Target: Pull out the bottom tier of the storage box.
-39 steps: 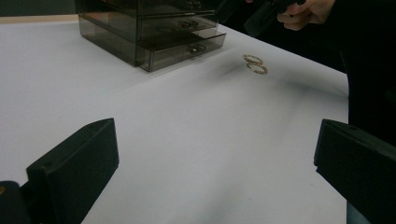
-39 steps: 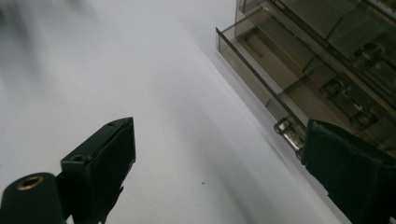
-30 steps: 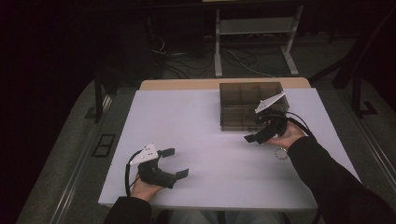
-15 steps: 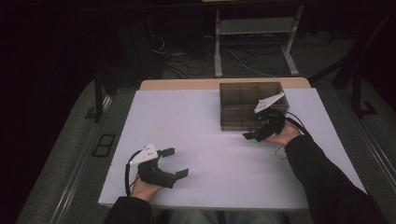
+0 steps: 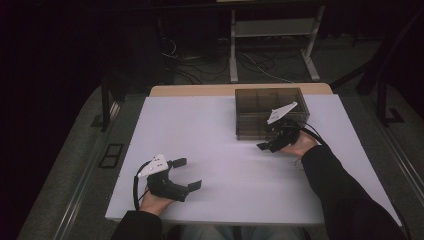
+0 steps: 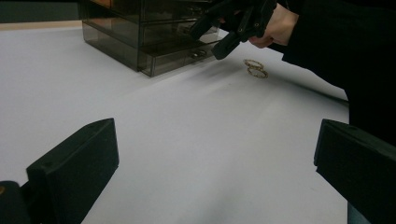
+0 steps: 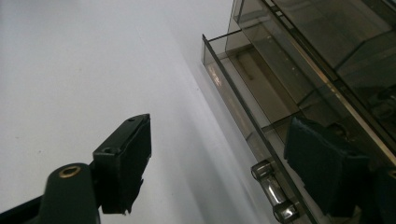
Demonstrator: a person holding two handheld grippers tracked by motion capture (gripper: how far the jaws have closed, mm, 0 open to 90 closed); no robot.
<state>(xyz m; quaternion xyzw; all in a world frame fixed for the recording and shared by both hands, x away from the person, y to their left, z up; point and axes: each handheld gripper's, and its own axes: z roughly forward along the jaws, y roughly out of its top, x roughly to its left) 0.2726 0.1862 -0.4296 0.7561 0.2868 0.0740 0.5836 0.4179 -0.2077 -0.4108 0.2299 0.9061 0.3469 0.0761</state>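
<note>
The right claw (image 5: 274, 141) is spread, its two black jaws apart and holding nothing; in the right gripper view one jaw hangs over the bare white surface and the other sits over the slightly pulled-out bottom drawer (image 7: 243, 93) of a smoky translucent plastic drawer box (image 5: 270, 112), right beside the drawer's clear cylindrical handle (image 7: 273, 193). Seen from the high view, that claw is at the box's front right corner, with the grey three-cornered plate above it and the person's right hand (image 5: 299, 145) behind, the dark sleeve (image 5: 340, 190) running back to the bottom edge. Just beside that hand, on the white tabletop (image 5: 220, 130), lie two thin gold-coloured rings (image 6: 255, 68), touching or overlapping one another, near the box but apart from it. The box stands toward the far right of the tabletop. Well apart, at the near left, the left claw (image 5: 190, 173) rests low over the tabletop, its jaws opened wide and empty, pointing toward the right, with the left hand (image 5: 156, 202) gripping it from below.
</note>
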